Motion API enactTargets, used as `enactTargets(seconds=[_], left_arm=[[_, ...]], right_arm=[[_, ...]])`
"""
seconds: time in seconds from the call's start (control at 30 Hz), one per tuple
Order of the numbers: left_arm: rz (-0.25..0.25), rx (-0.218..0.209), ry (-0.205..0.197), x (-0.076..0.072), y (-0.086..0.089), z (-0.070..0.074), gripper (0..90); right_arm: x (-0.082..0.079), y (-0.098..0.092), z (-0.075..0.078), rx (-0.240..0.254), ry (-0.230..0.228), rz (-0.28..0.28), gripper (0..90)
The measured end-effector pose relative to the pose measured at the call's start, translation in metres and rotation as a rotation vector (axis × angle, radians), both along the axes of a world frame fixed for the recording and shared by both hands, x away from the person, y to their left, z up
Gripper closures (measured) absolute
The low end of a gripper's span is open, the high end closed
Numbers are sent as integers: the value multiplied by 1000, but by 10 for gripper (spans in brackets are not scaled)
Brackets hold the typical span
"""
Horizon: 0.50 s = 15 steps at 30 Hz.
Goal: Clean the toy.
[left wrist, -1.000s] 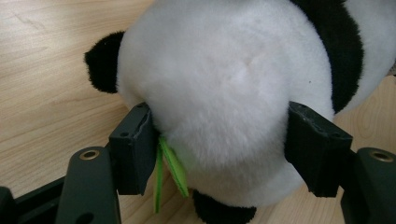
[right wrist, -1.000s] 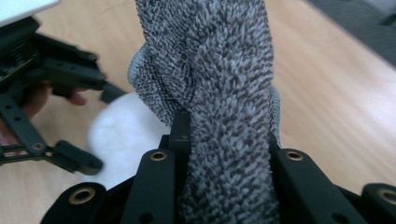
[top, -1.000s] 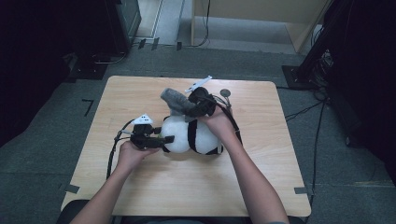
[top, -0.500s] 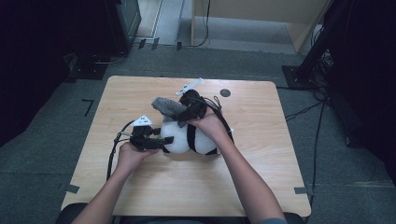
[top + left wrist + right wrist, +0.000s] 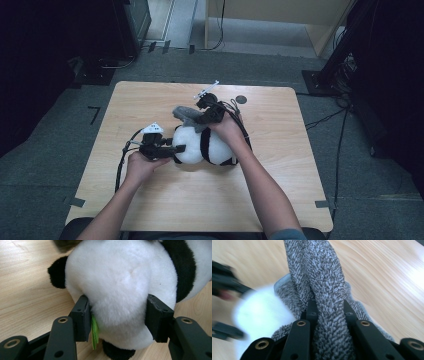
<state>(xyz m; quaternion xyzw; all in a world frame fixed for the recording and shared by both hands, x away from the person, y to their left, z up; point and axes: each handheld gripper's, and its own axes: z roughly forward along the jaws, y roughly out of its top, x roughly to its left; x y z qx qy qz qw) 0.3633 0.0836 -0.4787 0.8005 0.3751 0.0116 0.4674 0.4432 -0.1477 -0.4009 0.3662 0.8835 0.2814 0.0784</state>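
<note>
High view looks down; both gripper views closely share the plush panda (image 5: 120, 290).

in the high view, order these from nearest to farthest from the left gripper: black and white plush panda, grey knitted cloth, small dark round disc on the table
1. Black and white plush panda: clamped between the jaws of the left gripper, table centre.
2. Grey knitted cloth: just beyond the panda's top, pinched by the right gripper.
3. Small dark round disc: far side of the light wooden table, toward the right.
</note>
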Motion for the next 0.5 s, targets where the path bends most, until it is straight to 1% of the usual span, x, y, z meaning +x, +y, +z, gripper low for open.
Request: enactTargets(seconds=[0.03, 0.1, 0.2, 0.27, 0.33, 0.43, 0.5], left_arm=[[0, -1, -1, 0, 0, 0, 448], [-2, -4, -6, 0, -1, 0, 449], [-5, -1, -2, 0, -1, 0, 452], [-6, 0, -1, 0, 0, 0, 452], [-5, -1, -1, 0, -1, 0, 453], [-6, -3, 0, 0, 0, 0, 452], [-7, -4, 0, 1, 0, 0, 452]], right_arm=[[2, -5, -2, -7, 10, -11, 758], [4, -16, -4, -14, 17, -24, 757], [9, -36, -4, -10, 17, -71, 758], [11, -47, -5, -1, 29, -104, 761], [14, -58, -8, 9, 50, -123, 761], [14, -72, -12, 12, 47, -156, 758], [15, -81, -17, 27, 55, -176, 758]])
